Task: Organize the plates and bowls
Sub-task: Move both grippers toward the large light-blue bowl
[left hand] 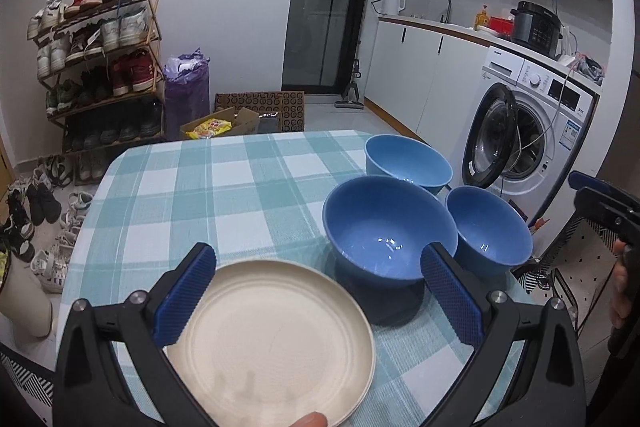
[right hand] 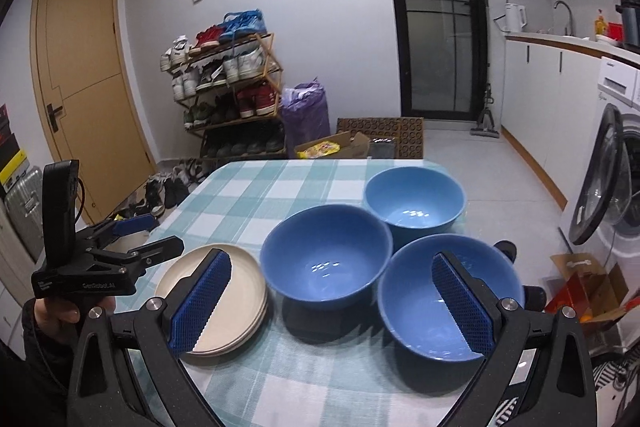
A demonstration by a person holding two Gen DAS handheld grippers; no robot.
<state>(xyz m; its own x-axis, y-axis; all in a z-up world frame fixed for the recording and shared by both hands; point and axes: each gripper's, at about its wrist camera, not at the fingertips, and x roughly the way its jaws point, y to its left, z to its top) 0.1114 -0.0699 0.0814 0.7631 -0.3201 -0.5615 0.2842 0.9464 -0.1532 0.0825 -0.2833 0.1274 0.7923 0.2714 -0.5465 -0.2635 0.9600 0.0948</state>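
Observation:
A stack of cream plates (right hand: 224, 303) sits at the near left of the checked table (right hand: 304, 183); its top plate (left hand: 272, 339) lies just under my left gripper (left hand: 318, 255), which is open and holds nothing. Three blue bowls stand apart to the right: a dark middle bowl (left hand: 388, 227) (right hand: 324, 251), a dark near-right bowl (left hand: 488, 227) (right hand: 440, 299) and a lighter far bowl (left hand: 408, 159) (right hand: 416, 199). My right gripper (right hand: 331, 257) is open and hovers in front of the middle and near-right bowls. A fingertip shows at the plate's near edge.
The table's right edge runs close past the bowls, with a washing machine (left hand: 532, 131), its door open, beyond. A shoe rack (left hand: 104, 67), loose shoes (left hand: 36, 211) and a cardboard box (left hand: 220, 125) stand behind and to the left. An orange box (right hand: 588, 287) lies on the floor at right.

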